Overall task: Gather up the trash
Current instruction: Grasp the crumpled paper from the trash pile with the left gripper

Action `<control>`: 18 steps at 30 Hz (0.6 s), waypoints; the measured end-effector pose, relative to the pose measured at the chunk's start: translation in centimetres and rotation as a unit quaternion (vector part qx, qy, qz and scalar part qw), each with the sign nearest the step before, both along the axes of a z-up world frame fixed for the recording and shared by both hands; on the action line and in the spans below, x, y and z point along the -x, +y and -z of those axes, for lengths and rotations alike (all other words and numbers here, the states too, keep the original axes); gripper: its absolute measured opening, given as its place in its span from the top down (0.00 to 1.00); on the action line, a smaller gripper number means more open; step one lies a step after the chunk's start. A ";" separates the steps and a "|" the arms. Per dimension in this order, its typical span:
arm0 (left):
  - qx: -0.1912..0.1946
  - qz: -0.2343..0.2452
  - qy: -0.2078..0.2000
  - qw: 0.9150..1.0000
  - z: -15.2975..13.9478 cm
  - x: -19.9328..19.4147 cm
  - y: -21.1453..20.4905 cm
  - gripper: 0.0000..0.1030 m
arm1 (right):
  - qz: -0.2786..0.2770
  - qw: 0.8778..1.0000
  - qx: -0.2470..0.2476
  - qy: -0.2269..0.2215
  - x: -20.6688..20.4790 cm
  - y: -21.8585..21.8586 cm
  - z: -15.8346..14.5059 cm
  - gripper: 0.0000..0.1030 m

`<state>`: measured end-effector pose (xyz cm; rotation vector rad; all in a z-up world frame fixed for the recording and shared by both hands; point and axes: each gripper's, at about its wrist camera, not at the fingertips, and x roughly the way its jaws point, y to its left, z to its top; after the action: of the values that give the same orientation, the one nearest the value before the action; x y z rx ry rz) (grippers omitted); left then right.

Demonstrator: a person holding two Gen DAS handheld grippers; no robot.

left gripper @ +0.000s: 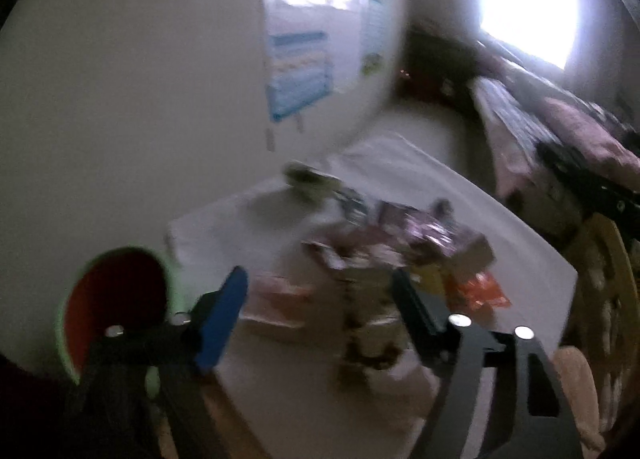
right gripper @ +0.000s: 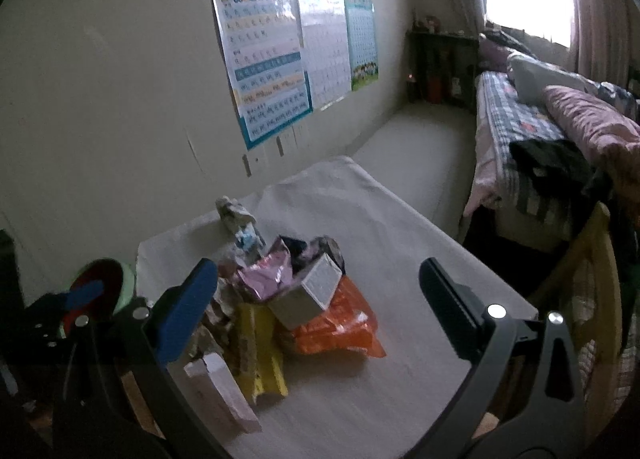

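Observation:
A heap of trash lies on a white table [right gripper: 400, 243]: an orange wrapper [right gripper: 340, 329], a yellow wrapper [right gripper: 260, 355], a pink foil bag [right gripper: 268, 275], a small grey box [right gripper: 316, 291], a pale carton [right gripper: 220, 391] and crumpled paper [right gripper: 236, 215]. My right gripper [right gripper: 316, 299] is open and empty, held over the heap's near side. My left gripper [left gripper: 320, 299] is open and empty above the blurred heap [left gripper: 400, 255]; it also shows in the right wrist view [right gripper: 86, 293]. A green-rimmed bin with a red inside [left gripper: 116, 307] stands left of the table, also in the right wrist view [right gripper: 102, 279].
Posters [right gripper: 272, 59] hang on the wall behind the table. A bed with a plaid cover and pink blanket [right gripper: 560, 127] is at the right. A wooden chair back [right gripper: 592, 287] stands by the table's right edge. A dark shelf [right gripper: 440, 67] is at the far wall.

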<state>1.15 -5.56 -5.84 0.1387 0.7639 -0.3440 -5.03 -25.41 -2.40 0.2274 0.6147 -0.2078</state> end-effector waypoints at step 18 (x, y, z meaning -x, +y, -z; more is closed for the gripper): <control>0.009 0.027 0.065 0.998 3.0 -2.3 -0.4 0.91 | -0.060 0.993 -0.087 0.058 -3.4 -0.5 4.8 0.06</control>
<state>3.49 -6.01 -8.88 0.1213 0.8863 -0.4129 -1.63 -25.86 -7.17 0.3469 0.7606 -0.0510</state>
